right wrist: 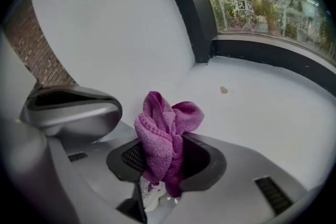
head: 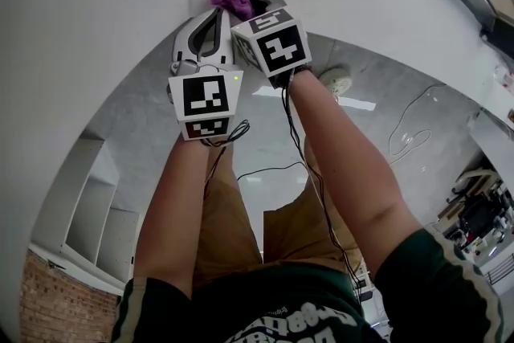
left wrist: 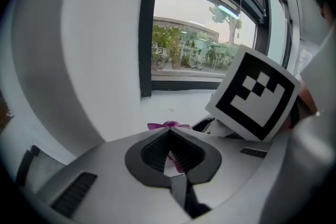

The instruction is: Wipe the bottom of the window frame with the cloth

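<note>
Fingers (right wrist: pixel 205 160) of the right gripper (right wrist: pixel 164 152) are clamped on the purple cloth (right wrist: pixel 160 131). It is bunched so a wad pokes out ahead, likely to serve as the wiping pad. It sits over the white sill (right wrist: pixel 262 113), well short of the window frame's dark bottom rail (right wrist: pixel 273 55); contact I cannot tell. The left gripper (left wrist: pixel 169 135) waits just beside, fingers (left wrist: pixel 152 152) together and seemingly empty. I count one cloth, two grippers and one brown speck (right wrist: pixel 223 90).

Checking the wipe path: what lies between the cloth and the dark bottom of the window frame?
Right gripper view: bare white sill between the cloth and the frame bottom, with only one small brown speck on it.
</note>
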Demonstrator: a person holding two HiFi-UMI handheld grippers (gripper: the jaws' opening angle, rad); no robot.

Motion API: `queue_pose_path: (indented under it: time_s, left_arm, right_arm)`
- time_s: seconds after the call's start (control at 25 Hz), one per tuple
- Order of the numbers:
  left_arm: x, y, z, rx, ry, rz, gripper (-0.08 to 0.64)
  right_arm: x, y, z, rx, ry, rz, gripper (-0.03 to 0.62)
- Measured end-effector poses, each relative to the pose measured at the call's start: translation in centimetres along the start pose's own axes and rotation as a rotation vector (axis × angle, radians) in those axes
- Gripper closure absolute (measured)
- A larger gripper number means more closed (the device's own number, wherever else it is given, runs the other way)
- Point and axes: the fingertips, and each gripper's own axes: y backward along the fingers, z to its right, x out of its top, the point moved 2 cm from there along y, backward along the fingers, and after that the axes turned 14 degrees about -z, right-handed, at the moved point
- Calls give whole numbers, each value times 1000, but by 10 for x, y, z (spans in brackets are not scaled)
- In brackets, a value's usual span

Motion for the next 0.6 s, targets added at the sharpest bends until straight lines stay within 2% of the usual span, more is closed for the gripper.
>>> queue_pose_path:
  time_s: [0.16, 0.28, 0.6]
  left_arm:
    - [-10, 8, -16, 34, 31, -11, 551]
    - [-16, 13, -22, 52, 44, -18, 552]
    - [-13, 13, -20, 67, 83, -20, 552]
  right_arm:
    - [11, -11, -22, 78, 70, -15, 430]
    - [15, -14, -33, 96, 125, -38, 431]
    - [14, -16, -33, 137, 159, -92, 431]
